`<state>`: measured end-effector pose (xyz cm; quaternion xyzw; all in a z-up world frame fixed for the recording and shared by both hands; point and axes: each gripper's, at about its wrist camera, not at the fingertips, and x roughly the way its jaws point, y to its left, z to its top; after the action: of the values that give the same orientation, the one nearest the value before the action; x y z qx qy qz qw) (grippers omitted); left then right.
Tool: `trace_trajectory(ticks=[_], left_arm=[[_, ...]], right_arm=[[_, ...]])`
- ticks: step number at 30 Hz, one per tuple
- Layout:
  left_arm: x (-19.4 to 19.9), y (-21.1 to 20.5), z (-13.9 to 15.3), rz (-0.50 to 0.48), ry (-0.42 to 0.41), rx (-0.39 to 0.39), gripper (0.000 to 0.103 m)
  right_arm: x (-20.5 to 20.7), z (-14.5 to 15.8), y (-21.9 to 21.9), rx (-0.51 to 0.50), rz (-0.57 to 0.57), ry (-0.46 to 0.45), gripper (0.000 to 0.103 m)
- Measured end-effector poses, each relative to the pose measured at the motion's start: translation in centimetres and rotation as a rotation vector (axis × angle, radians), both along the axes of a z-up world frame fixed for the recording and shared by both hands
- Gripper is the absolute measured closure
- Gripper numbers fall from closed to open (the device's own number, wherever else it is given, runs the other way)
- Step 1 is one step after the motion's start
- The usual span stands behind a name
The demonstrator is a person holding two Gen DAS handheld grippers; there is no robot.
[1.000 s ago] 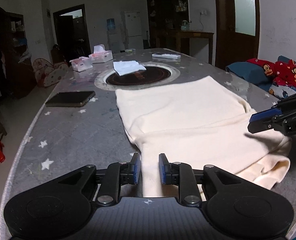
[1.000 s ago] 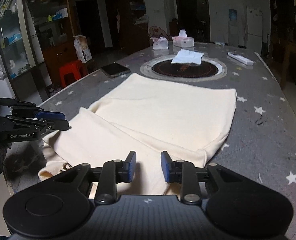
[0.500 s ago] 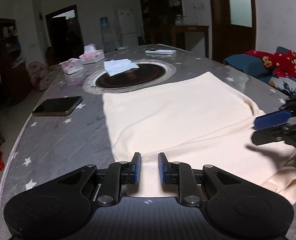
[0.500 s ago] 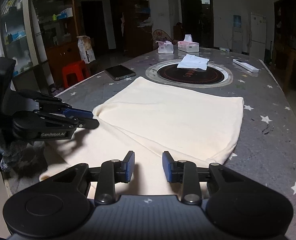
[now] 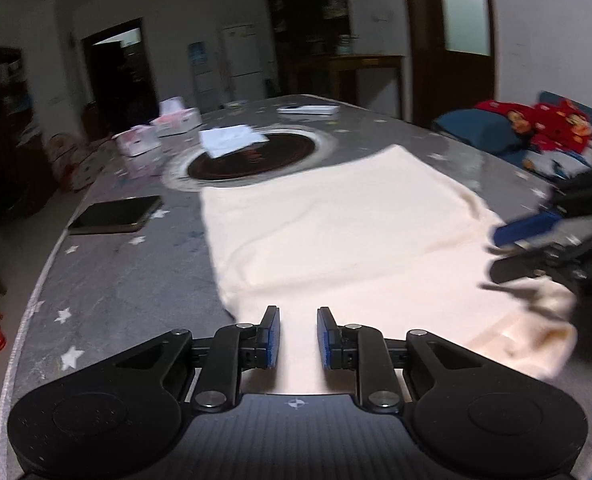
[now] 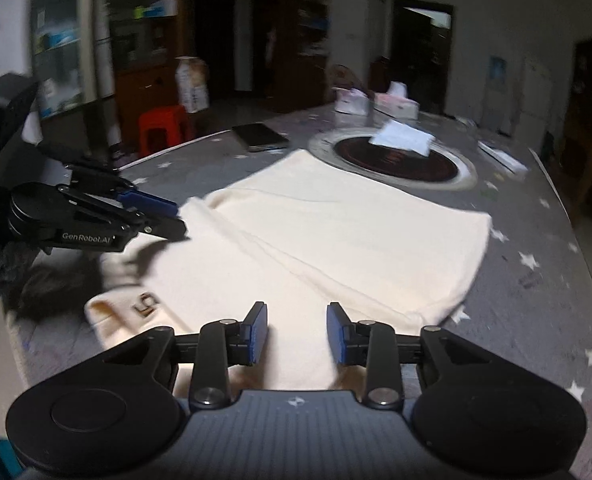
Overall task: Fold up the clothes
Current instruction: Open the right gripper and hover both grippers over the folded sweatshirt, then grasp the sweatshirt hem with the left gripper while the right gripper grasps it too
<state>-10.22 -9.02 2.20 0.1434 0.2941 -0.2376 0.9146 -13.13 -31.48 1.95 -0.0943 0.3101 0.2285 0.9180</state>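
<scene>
A cream garment lies partly folded on the grey star-patterned table, with a fold line across its middle; it also shows in the right wrist view. My left gripper is open and empty, low over the garment's near edge. In the right wrist view it hovers over the garment's left corner. My right gripper is open and empty over the near hem, next to a printed label. In the left wrist view it is blurred at the right.
A round black hotplate with a white cloth on it sits mid-table. A dark phone lies left of the garment. Tissue boxes and a remote stand farther back. Red and blue clothes lie at right.
Both grippers have moved in over the garment's near part and toward each other. The right jaws have opened wider. The garment lies as before.
</scene>
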Motion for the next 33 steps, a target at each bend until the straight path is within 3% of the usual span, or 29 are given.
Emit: trace_trajectory(ticks=[5, 20, 27, 33], left_arm=[[-2.4, -0.5, -0.8, -0.063, -0.015, 0.030, 0.081], [-7.0, -0.6, -0.8, -0.130, 0.059, -0.025, 0.081], [-8.5, 0.7, 0.9, -0.166, 0.050, 0.003, 0.066], [-10.0, 0.4, 0.7, -0.266, 0.035, 0.071, 0.062]], right_arm=[[-1.1, -0.6, 0.5, -0.057, 0.054, -0.014, 0.066], [-4.1, 0.0, -1.5, -0.089, 0.082, -0.006, 0.066], [-6.6, 1.8, -2.3, -0.079, 0.105, -0.028, 0.069], [-6.1, 0.7, -2.7, -0.071, 0.094, 0.038, 0.069]])
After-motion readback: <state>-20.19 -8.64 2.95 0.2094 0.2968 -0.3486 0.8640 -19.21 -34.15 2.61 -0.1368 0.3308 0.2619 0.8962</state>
